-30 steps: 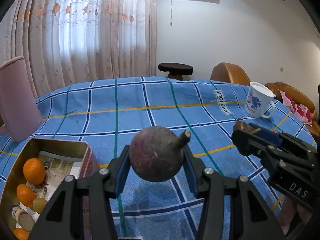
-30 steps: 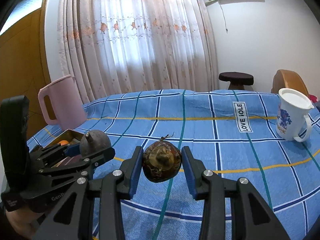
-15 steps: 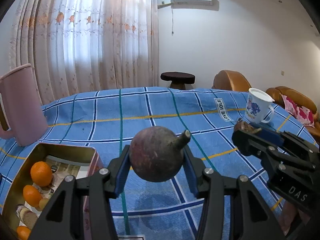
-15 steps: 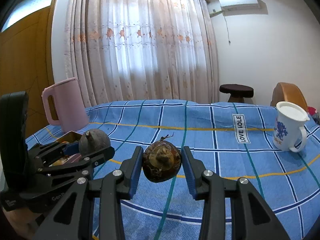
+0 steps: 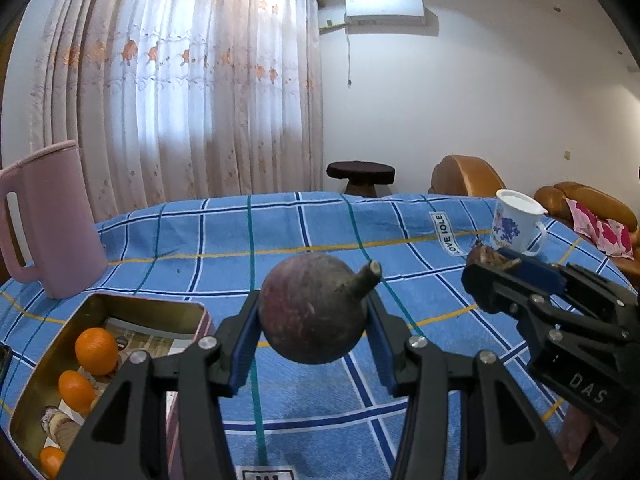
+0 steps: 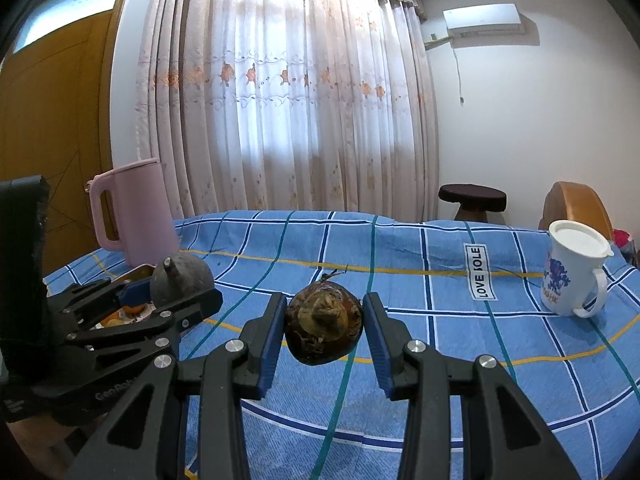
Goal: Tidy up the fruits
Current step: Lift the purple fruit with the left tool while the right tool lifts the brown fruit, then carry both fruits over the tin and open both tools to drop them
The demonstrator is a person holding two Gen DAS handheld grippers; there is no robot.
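Observation:
My left gripper [image 5: 312, 320] is shut on a round dark purple fruit with a stub stem [image 5: 314, 308], held above the blue checked tablecloth [image 5: 320, 232]. It also shows in the right wrist view [image 6: 180, 280]. My right gripper [image 6: 324, 328] is shut on a brown hairy round fruit [image 6: 323, 328], held above the cloth; it shows at the right of the left wrist view [image 5: 490, 258]. A gold metal tin [image 5: 52, 368] at lower left holds several oranges [image 5: 96, 350] and other fruit.
A pink jug [image 5: 52, 220] stands behind the tin at the left. A white mug with a blue print [image 6: 572, 272] stands at the right. A "LOVE" label [image 6: 482, 272] is sewn on the cloth. Stool and sofas lie beyond the table.
Both grippers have risen and tilted up a little, each still holding its fruit. The tin and jug sit lower in view than before.

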